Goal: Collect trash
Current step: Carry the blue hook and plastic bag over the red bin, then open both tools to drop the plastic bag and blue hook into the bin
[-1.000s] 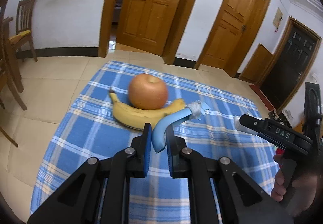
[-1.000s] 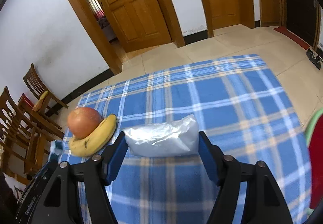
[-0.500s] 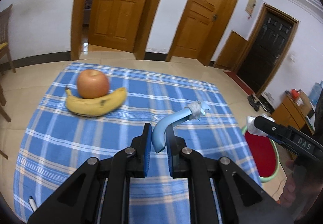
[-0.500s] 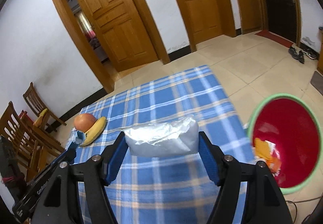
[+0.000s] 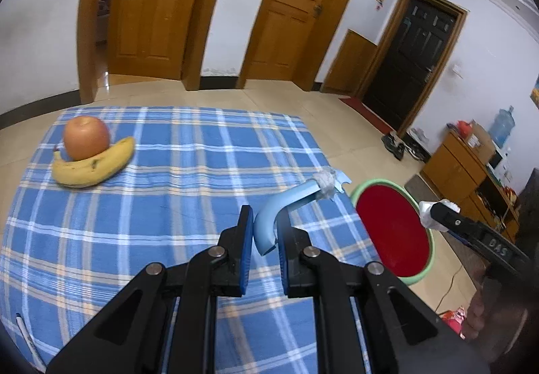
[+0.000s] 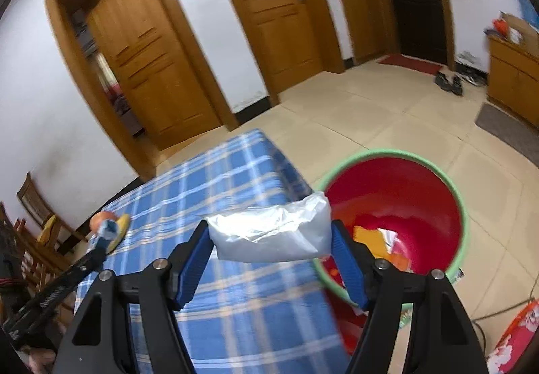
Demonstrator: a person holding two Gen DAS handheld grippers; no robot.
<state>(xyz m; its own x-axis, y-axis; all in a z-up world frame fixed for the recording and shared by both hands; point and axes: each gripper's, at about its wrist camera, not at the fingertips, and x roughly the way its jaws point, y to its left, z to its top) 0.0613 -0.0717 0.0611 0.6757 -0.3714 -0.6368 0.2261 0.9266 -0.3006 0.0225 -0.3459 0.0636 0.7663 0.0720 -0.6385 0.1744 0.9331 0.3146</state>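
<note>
1. Right gripper clamps the bag, hanging at the bin rim beside the table; it should clear the rim before releasing.
2. Left gripper pinches the blue scrap over the table; carry it to the bin next.

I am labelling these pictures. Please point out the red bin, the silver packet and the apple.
red bin (image 6: 461, 219): right wrist view, green rim.
silver packet (image 6: 273, 234): right wrist view, middle of its face.
apple (image 5: 87, 137): left wrist view, front skin.
</note>
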